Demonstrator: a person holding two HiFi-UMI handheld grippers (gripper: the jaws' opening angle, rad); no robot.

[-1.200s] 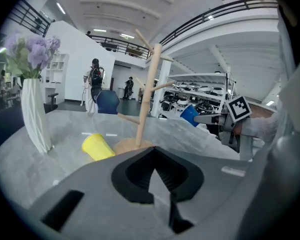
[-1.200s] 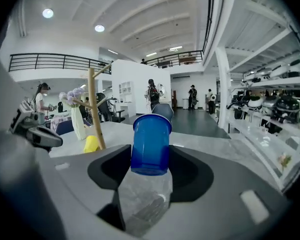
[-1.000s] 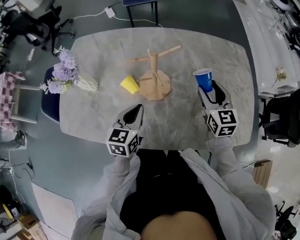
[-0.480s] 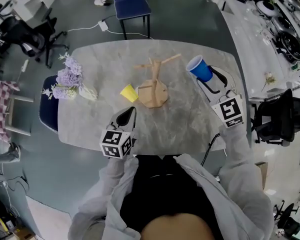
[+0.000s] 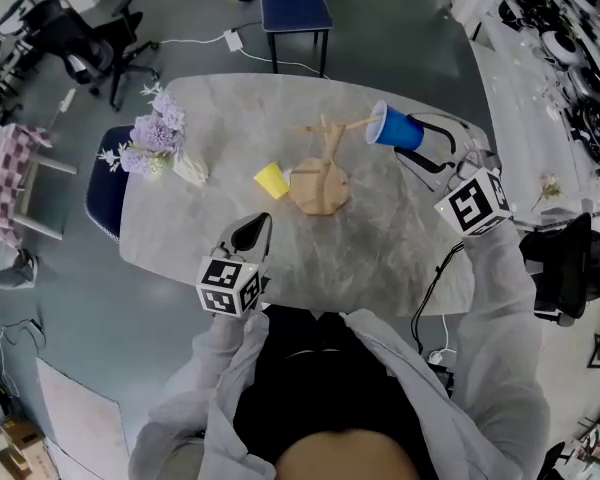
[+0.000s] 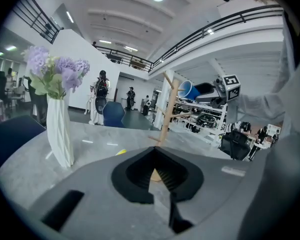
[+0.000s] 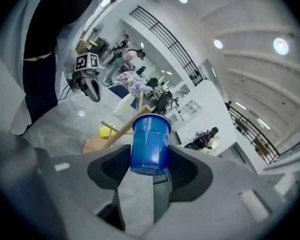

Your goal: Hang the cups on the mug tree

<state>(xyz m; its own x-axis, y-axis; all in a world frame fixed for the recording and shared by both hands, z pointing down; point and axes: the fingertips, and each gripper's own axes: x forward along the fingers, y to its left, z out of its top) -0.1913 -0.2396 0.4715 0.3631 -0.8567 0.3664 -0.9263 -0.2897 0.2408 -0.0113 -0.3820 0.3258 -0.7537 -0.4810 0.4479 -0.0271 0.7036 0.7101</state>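
1. The table's (image 5: 400, 258) near half lay bare from the near edge up to the mug tree (image 5: 320, 183), giving a claw free passage.
2. The mug tree stood mid-table. The yellow cup (image 5: 271, 179) lay just beside its base, toward the left edge.
3. A vase of flowers (image 5: 158, 140) occupied the far left corner, well apart from the tree.
4. The blue cup (image 5: 397, 130), gripped in the right claw (image 5: 420, 148), crowded the tip of the tree's right peg.

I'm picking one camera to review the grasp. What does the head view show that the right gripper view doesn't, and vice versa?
Head view only: the whole table outline and the marker cube on the right gripper. Right gripper view only: its jaws pressing the blue cup near its base, plus ceiling lights. Both: blue cup, yellow cup, mug tree, left gripper, vase of purple flowers.
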